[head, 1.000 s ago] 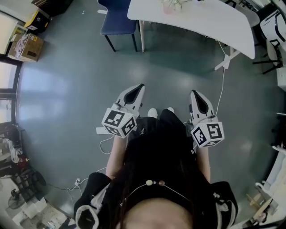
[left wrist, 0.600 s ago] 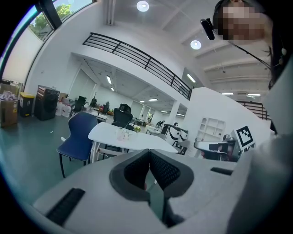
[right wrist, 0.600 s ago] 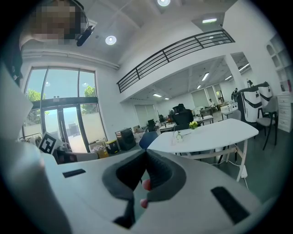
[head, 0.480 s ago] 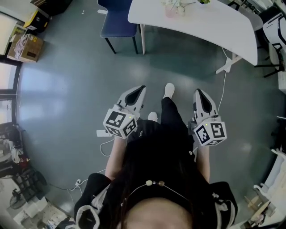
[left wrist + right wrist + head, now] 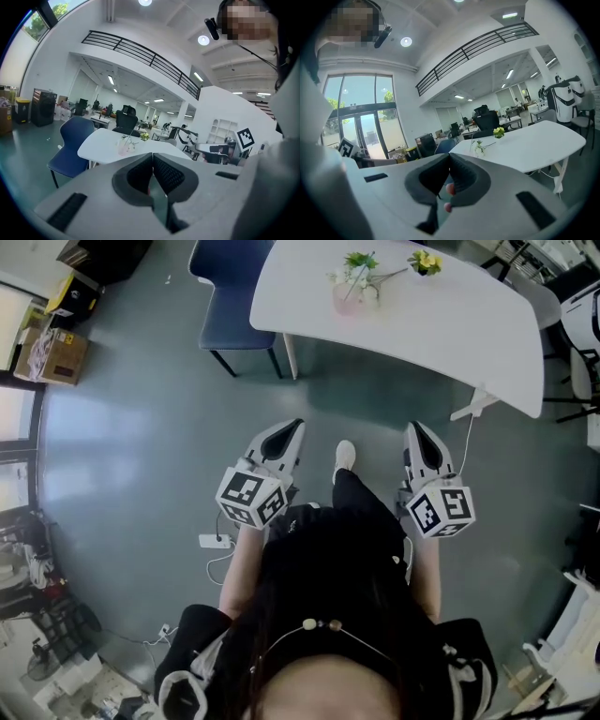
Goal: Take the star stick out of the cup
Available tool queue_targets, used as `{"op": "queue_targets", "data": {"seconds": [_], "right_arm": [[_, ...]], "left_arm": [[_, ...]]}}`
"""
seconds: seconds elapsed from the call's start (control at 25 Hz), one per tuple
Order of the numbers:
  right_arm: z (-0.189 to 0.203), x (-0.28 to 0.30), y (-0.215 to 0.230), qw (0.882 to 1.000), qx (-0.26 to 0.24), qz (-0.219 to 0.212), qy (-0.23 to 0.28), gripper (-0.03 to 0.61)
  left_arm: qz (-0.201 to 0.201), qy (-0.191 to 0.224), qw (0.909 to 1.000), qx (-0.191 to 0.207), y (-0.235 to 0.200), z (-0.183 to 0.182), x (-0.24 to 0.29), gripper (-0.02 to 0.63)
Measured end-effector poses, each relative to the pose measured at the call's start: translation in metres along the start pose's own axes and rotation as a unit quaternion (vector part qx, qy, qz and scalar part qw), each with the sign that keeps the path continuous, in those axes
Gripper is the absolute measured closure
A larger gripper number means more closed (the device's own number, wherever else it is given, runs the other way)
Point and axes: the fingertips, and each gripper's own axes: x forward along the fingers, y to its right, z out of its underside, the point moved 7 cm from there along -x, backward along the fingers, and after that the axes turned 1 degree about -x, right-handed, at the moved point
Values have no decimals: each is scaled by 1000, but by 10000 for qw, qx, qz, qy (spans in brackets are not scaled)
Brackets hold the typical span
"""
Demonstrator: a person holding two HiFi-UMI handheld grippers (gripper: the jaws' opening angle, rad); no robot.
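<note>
As the head view shows, the left gripper (image 5: 292, 426) and right gripper (image 5: 413, 428) are held over the floor (image 5: 141, 427), short of the white table (image 5: 450, 315). The cup (image 5: 347, 300) stands on the table's far part. Thin stems (image 5: 380, 279) rise from it, one slanting toward the table's right end; the star stick cannot be told apart among them. Left gripper view: jaws together, nothing between them, aimed at the table. Right gripper view: jaws likewise together and empty, the cup upright on the table.
</note>
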Motion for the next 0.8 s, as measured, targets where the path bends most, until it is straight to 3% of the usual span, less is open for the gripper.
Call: {"op": "queue_targets", "data": {"seconds": [0.2,0.44,0.68,0.8], "right_arm": [[-31,66,55,9994,26,-285,-212,577],[-44,151,99,9962,76,-682,-533,577],[-43,245,127,9936,44,-696,-887,577],[-41,290,139,9930,89,-478,-1076,577]], "left_arm": [[-116,65,9998,-128,-8,-28,63,607],[-415,58,9988,-259,-25,-40,97,607],[-759,90,9964,-369,-52,-52,106,607],[-822,78,9957,-416,-73,-59,114,607]]}}
